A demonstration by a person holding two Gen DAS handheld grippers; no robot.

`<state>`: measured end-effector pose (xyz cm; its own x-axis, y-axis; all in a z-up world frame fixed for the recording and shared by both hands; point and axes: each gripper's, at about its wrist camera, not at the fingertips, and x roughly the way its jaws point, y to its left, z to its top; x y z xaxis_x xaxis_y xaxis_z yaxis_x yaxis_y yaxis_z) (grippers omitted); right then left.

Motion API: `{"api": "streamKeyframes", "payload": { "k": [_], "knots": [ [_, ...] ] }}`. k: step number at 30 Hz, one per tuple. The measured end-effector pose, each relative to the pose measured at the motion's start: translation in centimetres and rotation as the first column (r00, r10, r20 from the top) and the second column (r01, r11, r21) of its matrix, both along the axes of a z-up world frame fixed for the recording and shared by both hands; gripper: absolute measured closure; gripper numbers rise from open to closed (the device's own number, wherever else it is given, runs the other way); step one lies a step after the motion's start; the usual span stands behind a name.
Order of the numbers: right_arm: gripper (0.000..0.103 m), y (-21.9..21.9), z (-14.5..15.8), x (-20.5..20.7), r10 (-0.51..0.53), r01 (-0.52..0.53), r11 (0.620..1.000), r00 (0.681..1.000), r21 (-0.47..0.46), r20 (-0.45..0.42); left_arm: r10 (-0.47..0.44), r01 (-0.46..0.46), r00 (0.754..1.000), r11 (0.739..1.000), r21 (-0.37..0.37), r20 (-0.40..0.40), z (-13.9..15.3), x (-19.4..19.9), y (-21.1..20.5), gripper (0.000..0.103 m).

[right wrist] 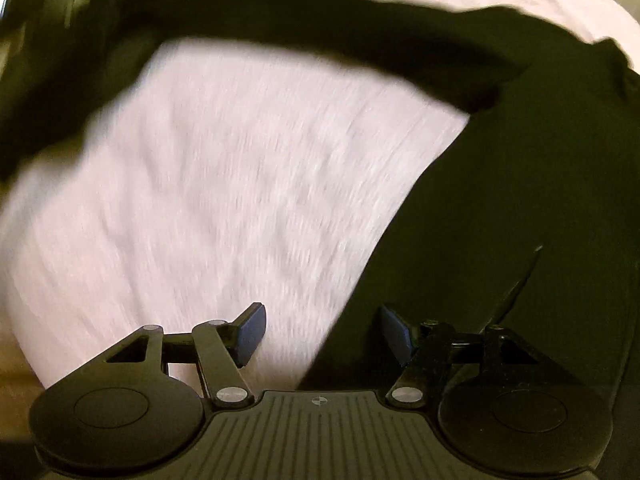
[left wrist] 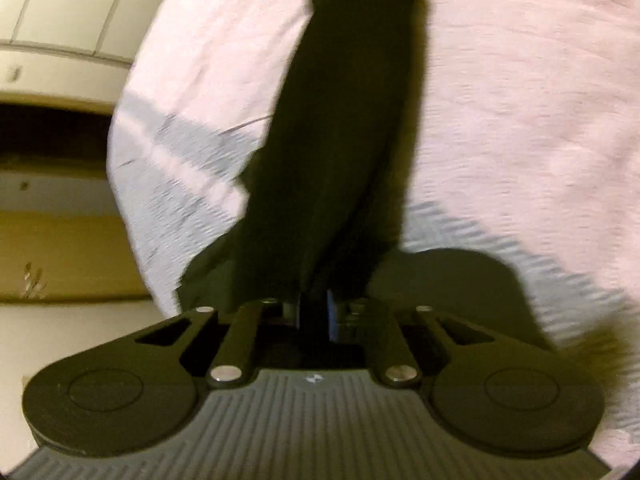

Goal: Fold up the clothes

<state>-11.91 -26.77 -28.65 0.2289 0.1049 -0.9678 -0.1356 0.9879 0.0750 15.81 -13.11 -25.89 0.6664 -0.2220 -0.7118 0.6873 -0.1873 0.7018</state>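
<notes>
The dark garment (left wrist: 340, 120) is soft matt cloth, very dark green to black, with no sheen, gathering into loose folds near the left gripper (left wrist: 314, 312). The bedsheet (left wrist: 520, 100) under it is pale pink woven cloth, matt and lightly crumpled, with a grey-blue stripe on its left part; its texture is blurred. Both grippers have matt black plastic arms, and the right gripper (right wrist: 322, 334) carries blue pads (right wrist: 252, 336) that look smooth and rubbery. Small bright metal pins sit at the pivots, shiny against the plastic. The grey body plate below is ribbed and matt. At far left, a cream panel (left wrist: 60, 12) looks smooth and painted.
</notes>
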Motion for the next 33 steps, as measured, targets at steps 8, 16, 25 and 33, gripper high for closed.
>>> {"api": "streamKeyframes", "payload": {
  "k": [8, 16, 25, 33],
  "knots": [
    [0.098, -2.1, 0.2, -3.0, -0.057, 0.058, 0.998, 0.995, 0.0, -0.087, 0.047, -0.047, 0.994, 0.999, -0.003, -0.103, 1.0, -1.0, 0.1, 0.094],
    [0.099, -4.3, 2.0, -6.0, -0.084, 0.08, 0.996, 0.986, -0.034, -0.141, 0.159, -0.173, 0.971, 0.983, -0.065, -0.177, 1.5, 1.6, 0.2, 0.078],
    [0.045, -2.2, 6.6, -2.6, -0.114, 0.106, 0.991, 0.989, 0.085, 0.098, 0.181, -0.212, 0.958, 0.969, -0.124, -0.225, 4.0, 1.5, 0.8, 0.077],
    [0.044, -1.6, 6.4, 3.2, -0.158, 0.13, 0.975, 0.976, 0.18, 0.151, 0.315, -0.499, 0.824, 0.798, -0.339, -0.471, 10.8, 6.6, 3.4, 0.071]
  ]
}}
